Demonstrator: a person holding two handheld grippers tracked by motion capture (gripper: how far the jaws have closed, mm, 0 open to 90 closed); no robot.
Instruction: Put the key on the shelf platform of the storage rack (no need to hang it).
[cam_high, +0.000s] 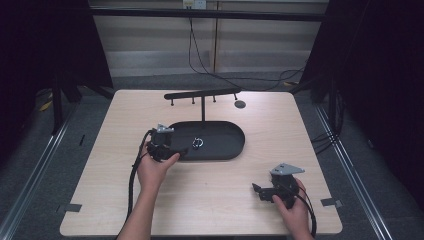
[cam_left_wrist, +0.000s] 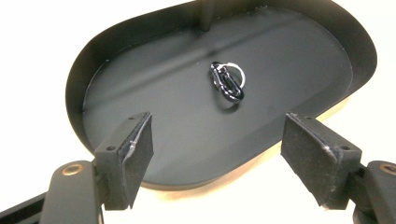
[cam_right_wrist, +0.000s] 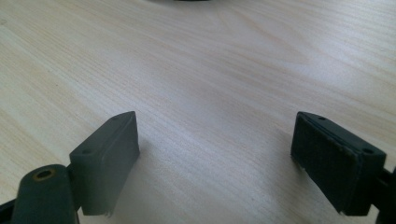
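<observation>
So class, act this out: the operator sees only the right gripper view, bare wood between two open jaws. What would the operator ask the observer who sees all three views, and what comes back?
Operator: What lies ahead of my jaws?
Observer: A black oval tray at mid-table, with a rack of pegs rising from it.
Operator: Anything in the tray?
Observer: A small black carabiner on a silver ring, lying on the tray floor.
Operator: Where is the other gripper?
Observer: The left gripper is at the tray's near-left rim, jaws open and pointed at the carabiner. The right gripper is over bare table near the front right.
</observation>
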